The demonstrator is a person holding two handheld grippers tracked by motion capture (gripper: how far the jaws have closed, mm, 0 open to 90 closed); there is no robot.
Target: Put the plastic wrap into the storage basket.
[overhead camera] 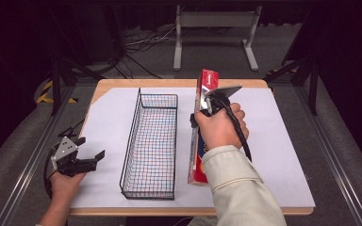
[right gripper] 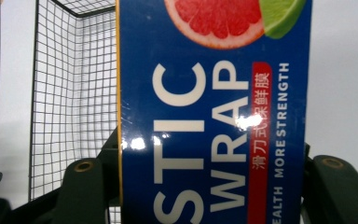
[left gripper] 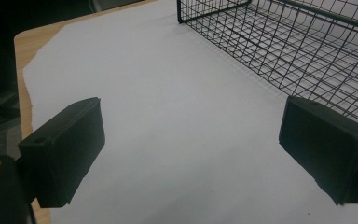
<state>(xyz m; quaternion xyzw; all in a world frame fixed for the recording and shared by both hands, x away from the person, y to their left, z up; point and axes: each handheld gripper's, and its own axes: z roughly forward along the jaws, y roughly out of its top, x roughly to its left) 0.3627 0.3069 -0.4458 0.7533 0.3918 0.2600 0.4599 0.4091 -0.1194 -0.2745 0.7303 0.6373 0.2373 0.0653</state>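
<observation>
A: Where is the plastic wrap box [overhead camera: 199, 136] right now?

B: It lies lengthwise on the white sheet [overhead camera: 283, 146] that covers the table [overhead camera: 169, 83], just to the right of the wire basket [overhead camera: 151, 141] and roughly parallel to it. The right gripper [overhead camera: 202, 109] comes down on it from above, about midway along the box.

A: Is the box actually gripped?

B: In the right gripper view the blue face with its white lettering, a cut grapefruit and a lime wedge sits squarely between the two jaws, one against each long edge. So the jaws stand fairly wide, closed around the box's width. I think the pads press on it, though the contact itself is partly cut off at the bottom of that view.

A: Is the box lifted?

B: I cannot tell; from above it looks level with the sheet.

A: And the left gripper [overhead camera: 87, 157]?

B: It hovers low at the table's left edge, well apart from the basket, held by the left hand [overhead camera: 66, 181]. Its own view shows both jaws spread wide with bare white sheet between them and the basket's mesh at the upper right.
</observation>
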